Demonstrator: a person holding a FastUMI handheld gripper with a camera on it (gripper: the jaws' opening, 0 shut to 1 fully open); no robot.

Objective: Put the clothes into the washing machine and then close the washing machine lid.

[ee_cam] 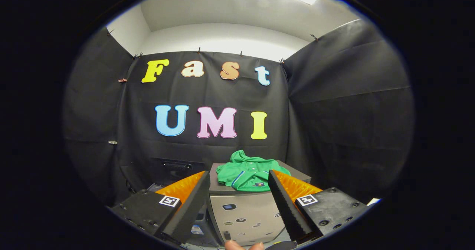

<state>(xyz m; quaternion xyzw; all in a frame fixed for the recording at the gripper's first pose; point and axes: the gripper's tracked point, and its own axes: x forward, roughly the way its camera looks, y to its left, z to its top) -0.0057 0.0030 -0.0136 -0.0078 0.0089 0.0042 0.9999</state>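
A green polo shirt [246,173] lies crumpled on the dark top [219,186] of a grey box-shaped washing machine [245,214], just ahead of my fingers and a little beyond their tips. My gripper [239,175] is open, its two fingers spread wide to either side of the shirt, with nothing between them. The machine's grey front face with small stickers shows between the fingers below the shirt. Whether the machine's lid is open or closed cannot be told from here.
Black cloth walls close in the booth behind and on both sides of the machine. A dark case [177,168] stands against the back wall left of the machine. A person's fingertips [243,245] show just below the fingers.
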